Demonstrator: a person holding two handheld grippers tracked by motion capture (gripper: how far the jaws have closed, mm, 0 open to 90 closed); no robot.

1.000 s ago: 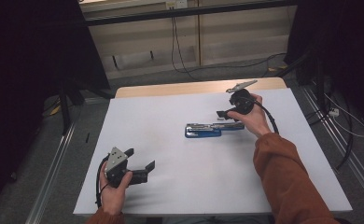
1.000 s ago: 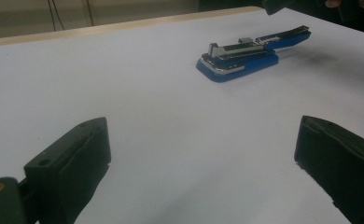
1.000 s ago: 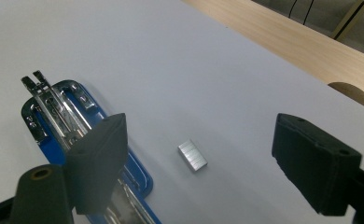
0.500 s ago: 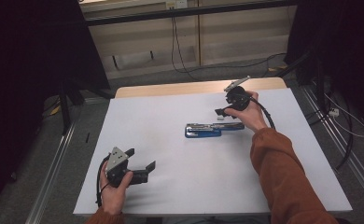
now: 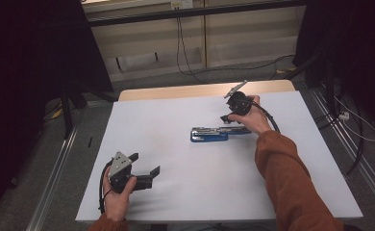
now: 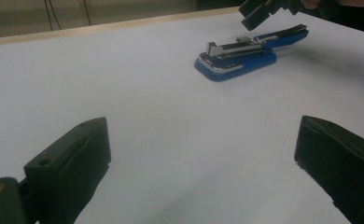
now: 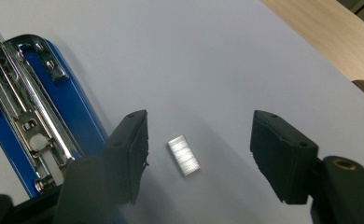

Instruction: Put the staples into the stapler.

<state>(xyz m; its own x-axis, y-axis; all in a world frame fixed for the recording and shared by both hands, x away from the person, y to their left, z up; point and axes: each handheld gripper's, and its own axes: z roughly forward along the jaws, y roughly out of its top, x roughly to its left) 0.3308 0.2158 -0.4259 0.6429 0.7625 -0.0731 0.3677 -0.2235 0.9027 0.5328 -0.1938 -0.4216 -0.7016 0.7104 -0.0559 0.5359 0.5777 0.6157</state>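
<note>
Staples (image 7: 184,156) lie on the white surface (image 5: 176,144) beside the opened blue stapler (image 5: 209,134), between the unclenched, just-closing jaws of the right tool (image 7: 196,158), and such a thin strip could slip or break if pinched off-centre, while the left tool (image 5: 144,168) rests released, well apart.

Right tongs (image 5: 228,119) over blue stapler (image 5: 209,134), left tongs (image 5: 144,166) apart

A rust-orange sleeve (image 5: 284,178) is worn on the right arm. Black grippers are seen, the left gripper (image 5: 144,171) topped by a grey three-cornered plate (image 5: 119,161), black cables trailing.
</note>
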